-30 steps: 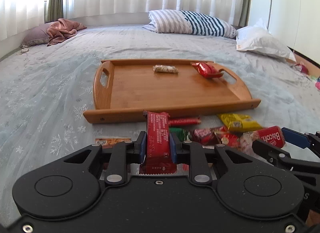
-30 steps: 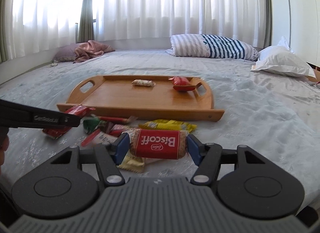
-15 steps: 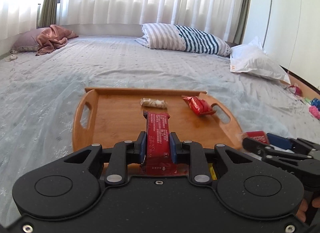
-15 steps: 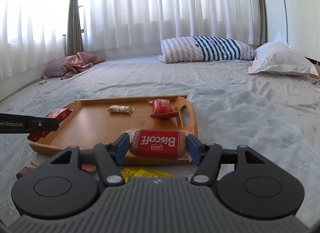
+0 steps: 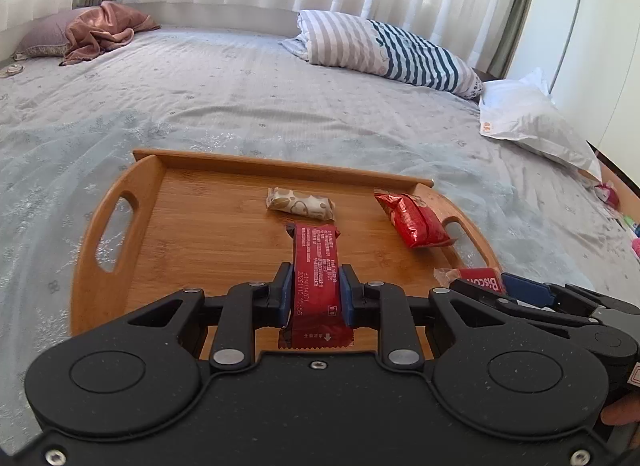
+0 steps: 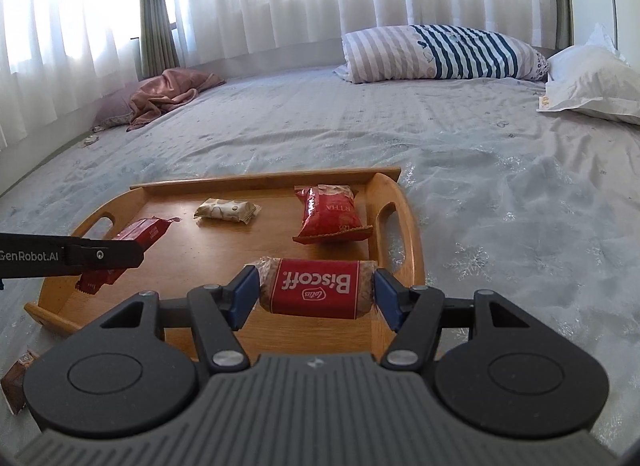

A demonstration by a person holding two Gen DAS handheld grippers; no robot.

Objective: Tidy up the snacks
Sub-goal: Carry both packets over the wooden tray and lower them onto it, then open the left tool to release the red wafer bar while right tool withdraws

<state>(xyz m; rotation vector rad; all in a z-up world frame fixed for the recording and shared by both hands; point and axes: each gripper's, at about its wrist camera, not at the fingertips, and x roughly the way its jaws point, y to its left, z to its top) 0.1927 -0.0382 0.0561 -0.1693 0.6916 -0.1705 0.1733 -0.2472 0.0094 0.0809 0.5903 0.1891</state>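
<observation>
A wooden tray (image 5: 192, 225) (image 6: 412, 250) lies on the bed. On it are a beige snack bar (image 5: 300, 203) (image 6: 226, 209) and a red snack bag (image 5: 414, 219) (image 6: 330, 213). My left gripper (image 5: 314, 294) is shut on a long red wrapper bar (image 5: 316, 266), held over the tray's near middle; it also shows in the right wrist view (image 6: 136, 240). My right gripper (image 6: 316, 292) is shut on a red Biscoff packet (image 6: 316, 286), held over the tray's near right part; the packet shows in the left wrist view (image 5: 478, 278).
A striped pillow (image 5: 380, 49) and a white pillow (image 5: 532, 121) lie at the back right. A pink cloth (image 5: 100, 29) lies on a pillow at the back left. A brown snack (image 6: 18, 376) lies on the bedspread in front of the tray's left corner.
Both grippers have lifted their snacks off the pile in front of the tray and moved forward over the tray. The tray now looks closer and lower in both views.
</observation>
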